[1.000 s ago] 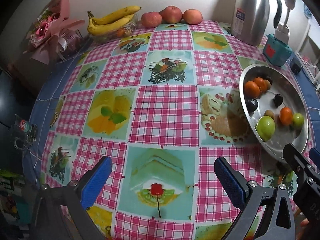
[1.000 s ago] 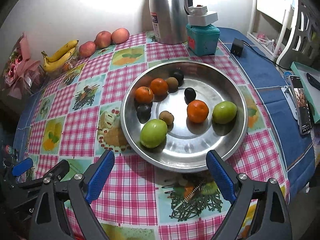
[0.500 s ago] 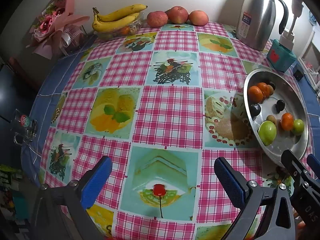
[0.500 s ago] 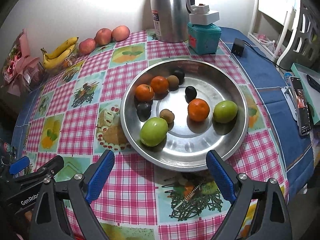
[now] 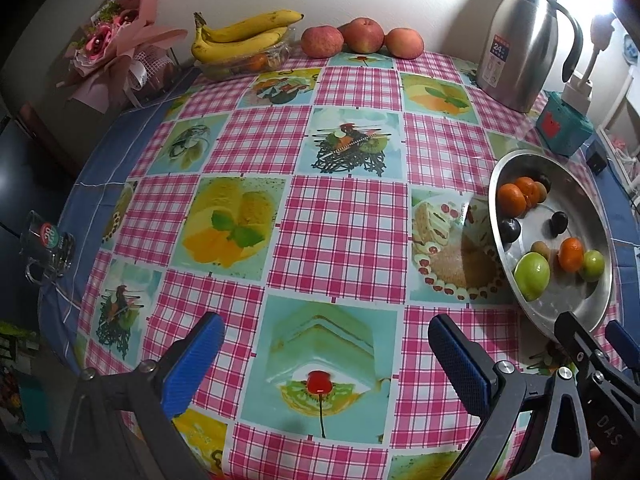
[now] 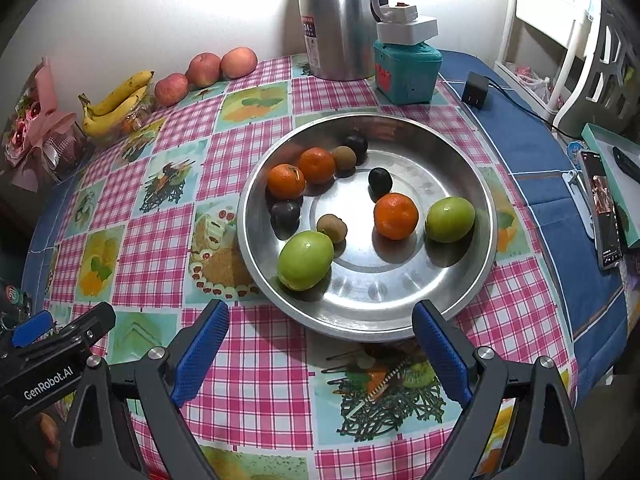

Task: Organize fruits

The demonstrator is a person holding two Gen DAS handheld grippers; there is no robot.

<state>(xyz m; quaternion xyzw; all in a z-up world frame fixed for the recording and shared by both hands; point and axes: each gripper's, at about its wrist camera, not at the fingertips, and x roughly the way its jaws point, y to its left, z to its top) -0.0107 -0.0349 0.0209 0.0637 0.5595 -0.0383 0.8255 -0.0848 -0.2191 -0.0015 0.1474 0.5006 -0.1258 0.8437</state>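
A steel plate on the checked tablecloth holds several fruits: two green apples, oranges, dark plums and small kiwis. In the left wrist view the plate lies at the right. Bananas and three red apples sit at the table's far edge. My left gripper is open and empty over the near middle of the table. My right gripper is open and empty just before the plate's near rim.
A steel jug and a teal box stand behind the plate. A pink bouquet lies at the far left. A phone and a charger lie on the blue cloth at the right.
The left gripper has pulled back and tilted up a little, so the far fruits sit lower in its view. The right gripper barely moved. Both stay open.
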